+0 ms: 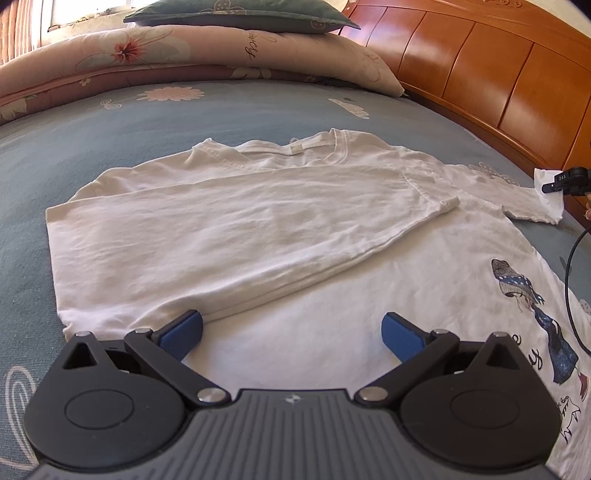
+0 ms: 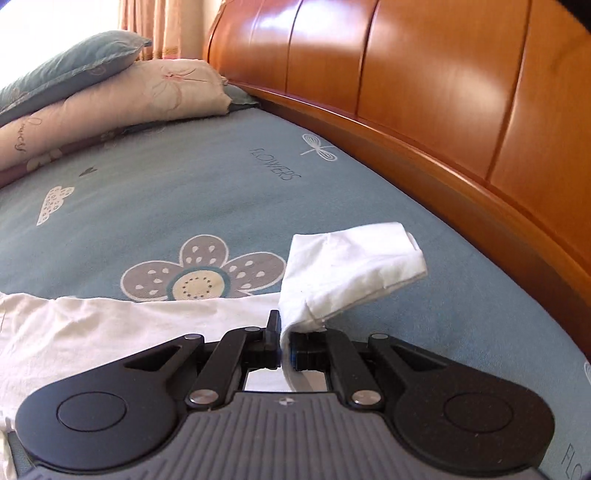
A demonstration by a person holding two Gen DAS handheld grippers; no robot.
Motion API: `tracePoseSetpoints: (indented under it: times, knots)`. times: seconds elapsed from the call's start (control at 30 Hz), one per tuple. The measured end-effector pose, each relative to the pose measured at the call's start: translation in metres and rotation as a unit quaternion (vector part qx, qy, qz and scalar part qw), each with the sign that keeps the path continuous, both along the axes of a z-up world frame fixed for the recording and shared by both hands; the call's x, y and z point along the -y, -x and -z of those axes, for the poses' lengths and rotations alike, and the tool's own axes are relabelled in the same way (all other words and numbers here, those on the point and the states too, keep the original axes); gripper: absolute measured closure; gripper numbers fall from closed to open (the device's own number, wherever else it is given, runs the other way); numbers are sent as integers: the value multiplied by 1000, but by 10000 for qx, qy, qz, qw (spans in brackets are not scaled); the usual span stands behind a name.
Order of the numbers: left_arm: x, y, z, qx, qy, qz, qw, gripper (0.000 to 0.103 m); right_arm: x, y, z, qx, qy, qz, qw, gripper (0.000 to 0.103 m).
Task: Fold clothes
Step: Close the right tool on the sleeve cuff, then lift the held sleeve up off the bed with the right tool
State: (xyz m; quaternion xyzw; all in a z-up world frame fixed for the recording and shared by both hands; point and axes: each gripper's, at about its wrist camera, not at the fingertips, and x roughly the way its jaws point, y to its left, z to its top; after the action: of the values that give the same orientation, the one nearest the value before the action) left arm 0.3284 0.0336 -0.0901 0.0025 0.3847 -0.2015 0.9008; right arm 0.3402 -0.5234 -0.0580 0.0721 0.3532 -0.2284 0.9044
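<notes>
White T-shirt (image 1: 258, 229) lies flat on the bed sheet (image 1: 184, 118), neck opening toward the pillows. One side is already folded over the middle, its sleeve end resting on the chest area. A printed figure in a blue dress (image 1: 535, 314) shows on the unfolded side, near the right edge of the left wrist view.

Left gripper (image 1: 291, 332): jaws spread wide, blue pads (image 1: 183, 338) hanging over the shirt's lower part, nothing between them.

Right gripper (image 2: 286, 349): jaws clenched on the shirt's other sleeve (image 2: 351, 269). The sleeve stands up off the sheet from the pinch point, its hem flopping toward the headboard (image 2: 443, 92). In the left wrist view the same gripper sits at the far right edge with white cloth hanging from it.

Around: two pillows stacked at the far end of the bed, a pale floral one (image 1: 203, 55) below and a dark blue-green one (image 1: 240, 14) on top, well apart from the shirt. A black cable (image 1: 570, 280) curves down over the shirt's right edge. Nothing lies between either gripper and the shirt.

Surface: blue-grey sheet with flower prints (image 2: 203, 273), a dragonfly and the word FLOWERS. Glossy orange-brown wooden headboard runs along the side of the bed nearest the lifted sleeve. Curtains (image 2: 162, 26) and bright daylight behind the pillows.
</notes>
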Motion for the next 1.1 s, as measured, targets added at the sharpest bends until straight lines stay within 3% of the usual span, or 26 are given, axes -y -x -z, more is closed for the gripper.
tracePoseSetpoints:
  times: [0.3,0.67,1.1]
  knots:
    - [1,-1,-2,-84,-34,-99,9999,1,-52,-12,-40,54,324,-573,9978,98]
    - [-14,-1,-17,-223,412,-308,9984,1,-125,-39,-86,429,244,-1404,9889,98]
    - [-19,2,-31,-169,542,-252,9981,1,-218,-65,-99,487,270,-2260,9725,98]
